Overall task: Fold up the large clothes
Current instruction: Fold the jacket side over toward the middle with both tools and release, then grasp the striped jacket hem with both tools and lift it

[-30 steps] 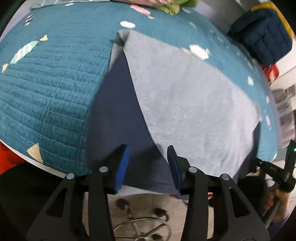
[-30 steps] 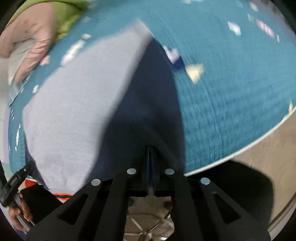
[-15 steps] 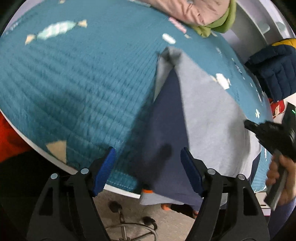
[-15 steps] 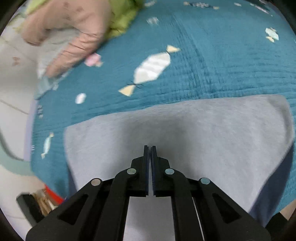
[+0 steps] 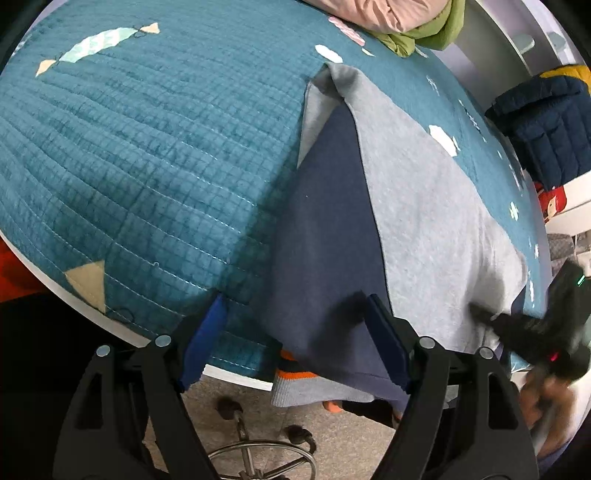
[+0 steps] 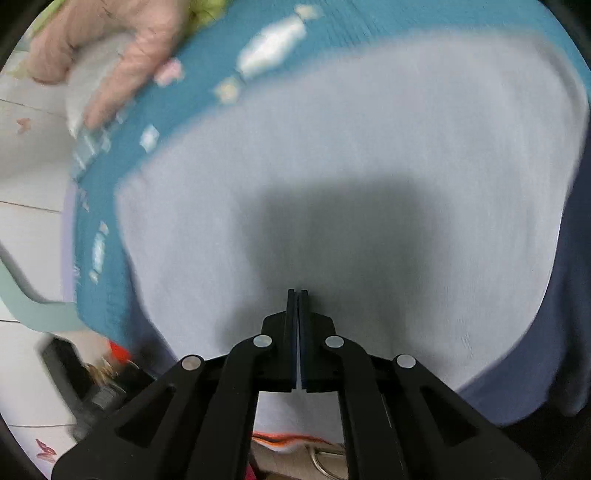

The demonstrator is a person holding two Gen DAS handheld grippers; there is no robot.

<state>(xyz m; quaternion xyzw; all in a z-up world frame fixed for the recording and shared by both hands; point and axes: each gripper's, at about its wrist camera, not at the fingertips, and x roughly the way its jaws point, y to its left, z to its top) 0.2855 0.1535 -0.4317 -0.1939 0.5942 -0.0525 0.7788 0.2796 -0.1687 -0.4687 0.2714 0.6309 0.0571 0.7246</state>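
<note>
A large garment, grey (image 5: 424, 206) on one side and navy (image 5: 325, 236) on the other, lies partly folded on a teal quilted table cover (image 5: 147, 147), its hem with an orange stripe hanging over the near edge. My left gripper (image 5: 295, 332) is open, its blue pads astride the navy part at the table's edge. My right gripper (image 6: 297, 295) is shut, empty, just above the grey cloth (image 6: 351, 147); it also shows at the right of the left wrist view (image 5: 480, 310).
Pink and green clothes (image 5: 399, 18) are piled at the far side of the table. A navy padded jacket (image 5: 546, 125) hangs at the right. A swivel chair base (image 5: 258, 450) stands on the floor below the near edge.
My left gripper has opened wide and moved left along the near edge. My right gripper, still shut, has swung over and dropped close to the grey cloth.
</note>
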